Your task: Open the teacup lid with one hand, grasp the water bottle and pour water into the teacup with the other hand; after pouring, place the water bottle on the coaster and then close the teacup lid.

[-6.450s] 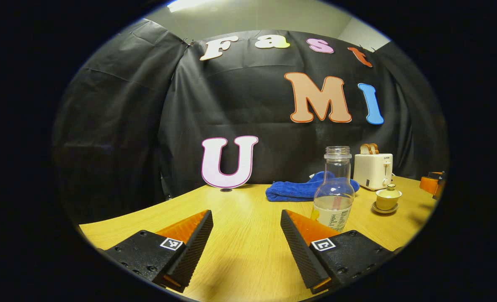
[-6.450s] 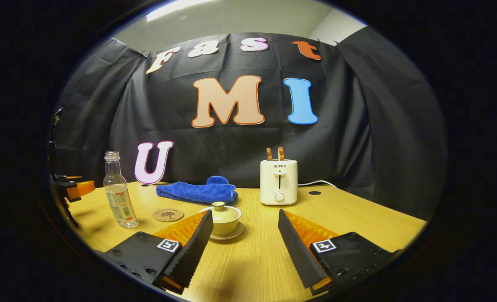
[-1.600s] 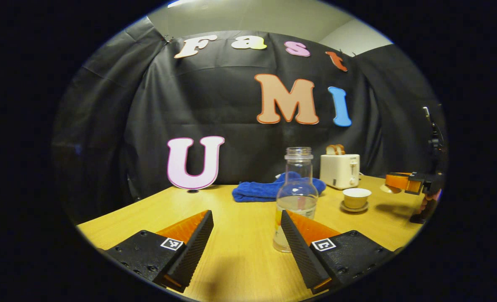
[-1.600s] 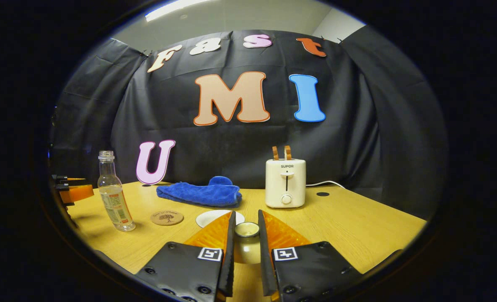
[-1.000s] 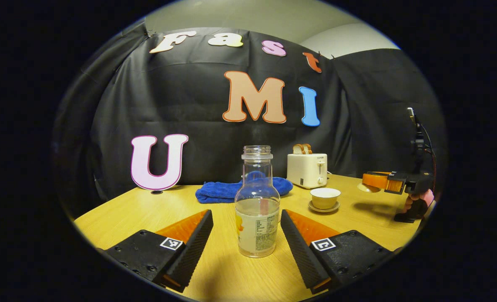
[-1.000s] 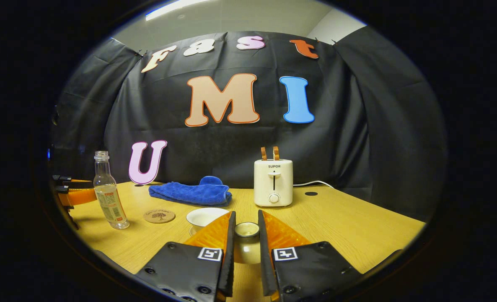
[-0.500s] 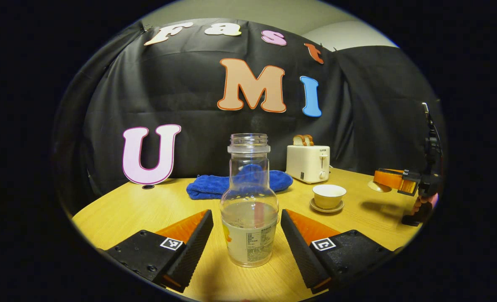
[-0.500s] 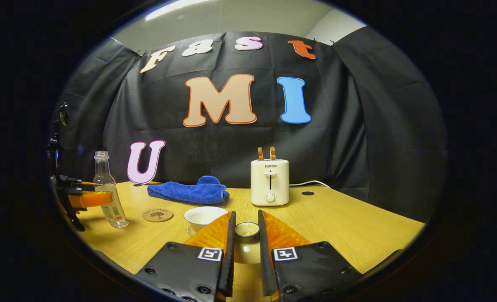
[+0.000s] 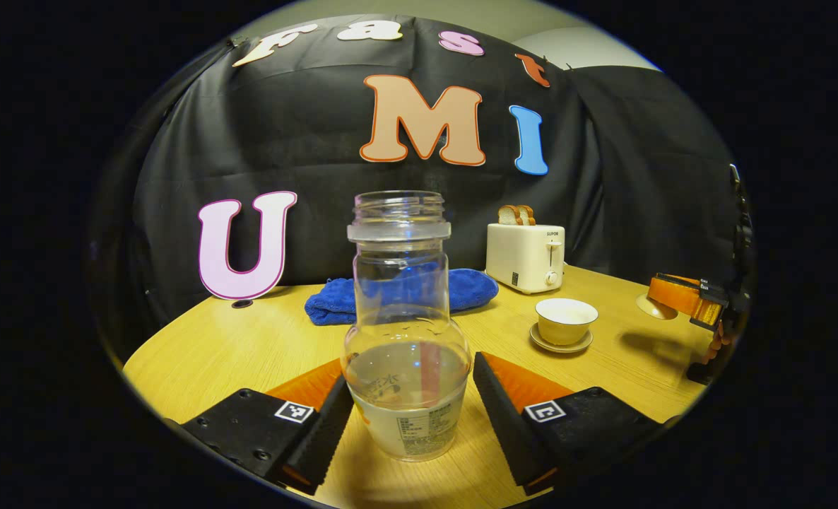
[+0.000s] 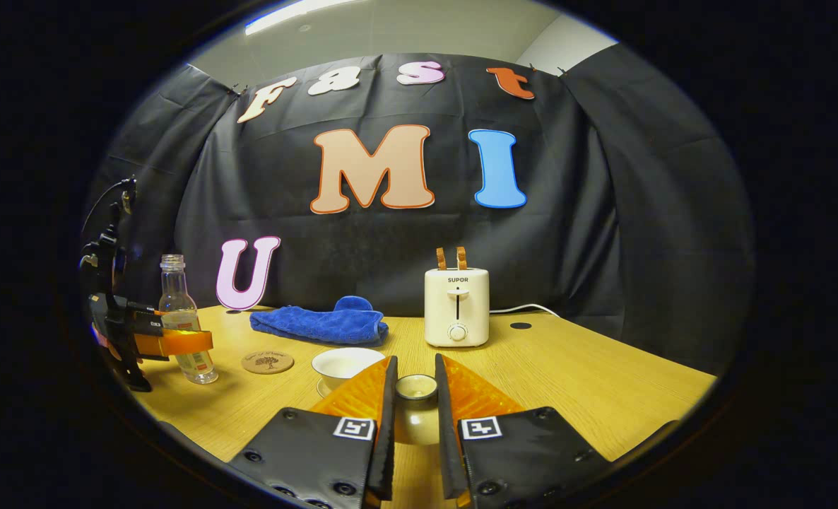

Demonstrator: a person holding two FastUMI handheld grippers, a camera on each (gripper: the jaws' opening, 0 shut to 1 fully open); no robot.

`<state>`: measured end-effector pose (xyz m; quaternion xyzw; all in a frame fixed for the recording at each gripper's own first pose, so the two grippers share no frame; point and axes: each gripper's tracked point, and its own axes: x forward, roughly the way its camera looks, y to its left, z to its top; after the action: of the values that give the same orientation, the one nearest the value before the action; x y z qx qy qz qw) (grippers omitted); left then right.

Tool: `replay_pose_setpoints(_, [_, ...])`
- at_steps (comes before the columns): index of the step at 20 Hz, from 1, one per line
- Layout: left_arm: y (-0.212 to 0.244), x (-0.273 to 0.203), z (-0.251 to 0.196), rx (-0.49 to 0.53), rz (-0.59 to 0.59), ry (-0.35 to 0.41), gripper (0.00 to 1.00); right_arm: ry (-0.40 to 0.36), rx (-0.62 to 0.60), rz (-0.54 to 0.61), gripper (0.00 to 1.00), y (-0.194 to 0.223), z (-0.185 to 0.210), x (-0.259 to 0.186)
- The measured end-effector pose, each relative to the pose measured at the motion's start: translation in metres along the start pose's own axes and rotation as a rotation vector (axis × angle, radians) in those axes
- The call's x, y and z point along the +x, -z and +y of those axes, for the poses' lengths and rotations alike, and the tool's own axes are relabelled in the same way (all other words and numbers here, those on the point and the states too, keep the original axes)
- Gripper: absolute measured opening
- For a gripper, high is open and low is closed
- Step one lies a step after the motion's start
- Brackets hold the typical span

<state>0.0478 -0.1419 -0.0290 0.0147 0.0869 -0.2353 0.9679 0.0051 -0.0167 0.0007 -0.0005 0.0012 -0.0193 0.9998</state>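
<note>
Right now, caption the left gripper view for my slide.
Left gripper open around the uncapped water bottle; the lidless teacup waits on its saucer beyond.

teacup lid [image 10: 416, 408] mostly hidden between fingers

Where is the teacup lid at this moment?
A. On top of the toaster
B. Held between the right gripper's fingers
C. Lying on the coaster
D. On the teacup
B: in the right gripper view the lid sits clamped in the right gripper, while the teacup stands open on its saucer and the coaster is bare.
</note>
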Motion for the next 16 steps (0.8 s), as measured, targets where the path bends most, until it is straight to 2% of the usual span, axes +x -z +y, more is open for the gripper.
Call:
replay_pose_setpoints(2, [0.000, -0.001, 0.001, -0.004, 0.004, -0.014, 0.76, 0.000, 0.000, 0.000, 0.29, 0.000, 0.000, 0.000])
replay_pose_setpoints(7, [-0.002, 0.001, -0.006, 0.055, 0.000, -0.014, 0.69, -0.008, 0.001, 0.003, 0.29, 0.001, 0.000, 0.000])
replay_pose_setpoints(9, [-0.004, 0.004, 0.000, 0.105, 0.010, -0.069, 0.68, -0.011, 0.001, 0.004, 0.29, 0.001, 0.000, 0.000])
replay_pose_setpoints(12, [-0.007, 0.009, 0.006, 0.203, 0.056, -0.162, 0.67, -0.012, 0.002, 0.005, 0.29, 0.000, -0.002, 0.000])
replay_pose_setpoints(16, [-0.027, 0.019, 0.002, 0.439, 0.082, -0.207, 0.67, -0.008, 0.001, 0.005, 0.29, 0.001, -0.005, 0.001])
